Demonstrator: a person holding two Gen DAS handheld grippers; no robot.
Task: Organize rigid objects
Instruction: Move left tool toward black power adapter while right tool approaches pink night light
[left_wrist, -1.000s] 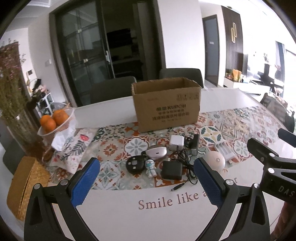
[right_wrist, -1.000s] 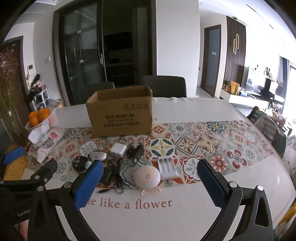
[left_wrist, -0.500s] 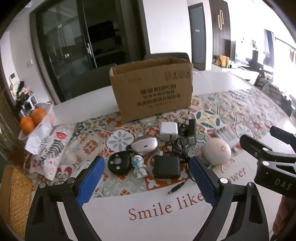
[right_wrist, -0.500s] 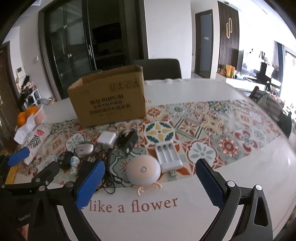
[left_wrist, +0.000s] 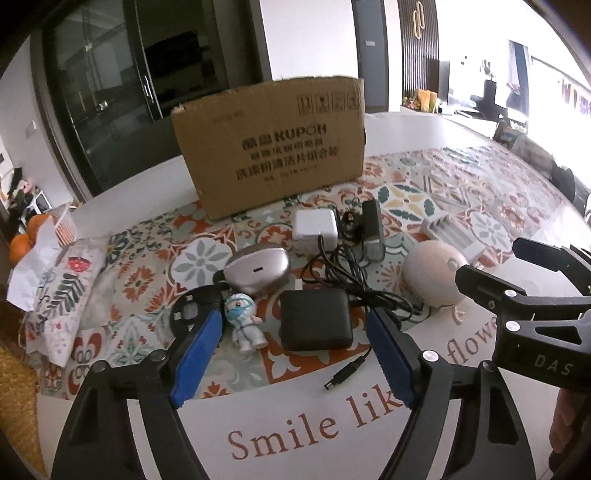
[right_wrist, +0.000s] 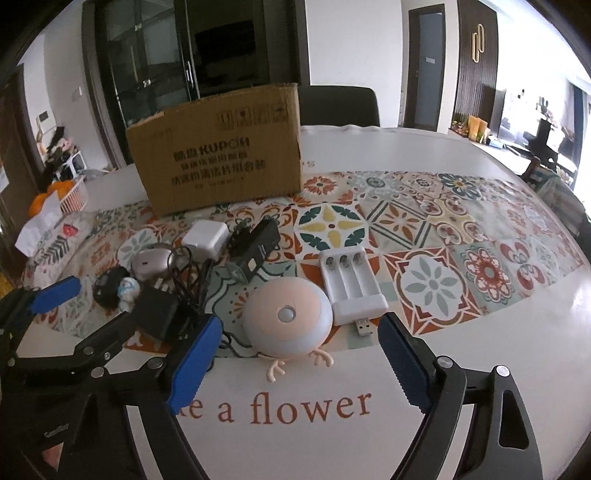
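Note:
An open cardboard box (left_wrist: 271, 147) stands at the back of the patterned table runner; it also shows in the right wrist view (right_wrist: 221, 147). In front of it lie a black power adapter (left_wrist: 314, 319), a small astronaut figure (left_wrist: 245, 323), a silver case (left_wrist: 258, 271), a white charger (left_wrist: 315, 230), a round pink night light (right_wrist: 288, 317) and a white battery charger (right_wrist: 351, 286). My left gripper (left_wrist: 291, 356) is open and empty, just short of the black adapter. My right gripper (right_wrist: 295, 363) is open and empty, just short of the night light.
A basket of oranges (left_wrist: 29, 236) and a floral tissue pack (left_wrist: 62, 295) sit at the left. A black plug (left_wrist: 371, 229) and tangled cable (left_wrist: 354, 280) lie among the items. A dark chair (right_wrist: 338, 105) stands behind the table.
Both grippers have moved forward and down toward the cluster of objects. The items now appear larger and closer. Both stay open.

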